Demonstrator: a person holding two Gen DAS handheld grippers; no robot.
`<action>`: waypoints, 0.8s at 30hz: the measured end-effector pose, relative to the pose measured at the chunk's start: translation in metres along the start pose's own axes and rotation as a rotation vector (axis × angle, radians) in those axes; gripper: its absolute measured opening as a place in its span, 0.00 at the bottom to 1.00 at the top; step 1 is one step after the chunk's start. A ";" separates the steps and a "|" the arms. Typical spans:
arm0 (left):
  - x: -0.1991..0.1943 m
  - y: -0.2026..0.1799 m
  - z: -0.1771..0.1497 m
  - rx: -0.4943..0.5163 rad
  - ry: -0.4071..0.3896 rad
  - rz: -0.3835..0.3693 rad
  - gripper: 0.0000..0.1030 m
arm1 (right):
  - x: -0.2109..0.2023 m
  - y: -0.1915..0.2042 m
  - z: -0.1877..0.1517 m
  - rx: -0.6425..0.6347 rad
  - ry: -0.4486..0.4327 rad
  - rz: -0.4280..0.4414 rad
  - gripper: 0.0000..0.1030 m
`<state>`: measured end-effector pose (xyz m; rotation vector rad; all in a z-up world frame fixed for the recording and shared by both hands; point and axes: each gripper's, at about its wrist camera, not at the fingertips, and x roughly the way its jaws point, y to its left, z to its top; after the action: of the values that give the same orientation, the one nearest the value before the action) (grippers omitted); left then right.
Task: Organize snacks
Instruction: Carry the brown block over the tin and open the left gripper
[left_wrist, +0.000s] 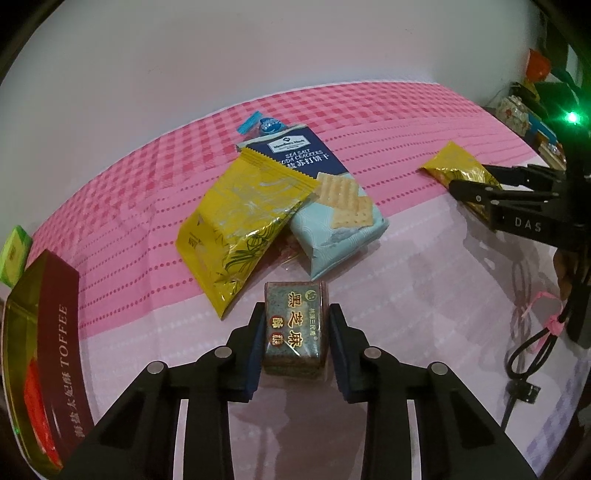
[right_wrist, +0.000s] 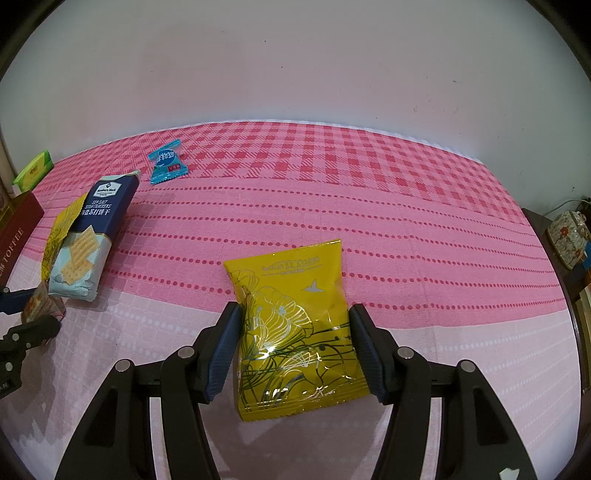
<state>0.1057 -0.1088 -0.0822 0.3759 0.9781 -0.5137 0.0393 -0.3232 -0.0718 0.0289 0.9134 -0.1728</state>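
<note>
A small dark sesame candy block (left_wrist: 295, 328) with gold characters lies on the pink checked cloth (left_wrist: 388, 122). My left gripper (left_wrist: 295, 314) is shut on it, one blue pad against each side. A yellow foil packet (right_wrist: 291, 332) lies under my right gripper (right_wrist: 293, 314), whose pads press its two edges. In the left wrist view the right gripper (left_wrist: 456, 188) sits at the right, on that packet (left_wrist: 450, 162). A second yellow packet (left_wrist: 236, 225) leans on a sea salt cracker pack (left_wrist: 332, 206), with a blue wrapped candy (left_wrist: 266, 123) behind.
A dark red toffee box (left_wrist: 48, 350) and a green packet (left_wrist: 14, 254) stand at the left edge. A black cable (left_wrist: 528, 354) lies at the right. A side shelf with a patterned box (right_wrist: 569, 236) borders the table's right. A wall closes the back.
</note>
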 end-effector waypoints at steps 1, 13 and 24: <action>-0.001 0.000 0.000 -0.001 -0.003 0.002 0.32 | 0.000 0.000 0.000 0.000 0.000 0.000 0.54; -0.030 0.000 0.000 -0.005 -0.046 0.001 0.32 | 0.000 0.000 0.000 0.003 0.001 0.002 0.54; -0.074 0.035 0.002 -0.089 -0.103 0.053 0.32 | 0.000 0.001 -0.001 0.004 0.001 0.003 0.55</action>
<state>0.0931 -0.0634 -0.0154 0.2922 0.8857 -0.4356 0.0389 -0.3226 -0.0721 0.0342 0.9140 -0.1725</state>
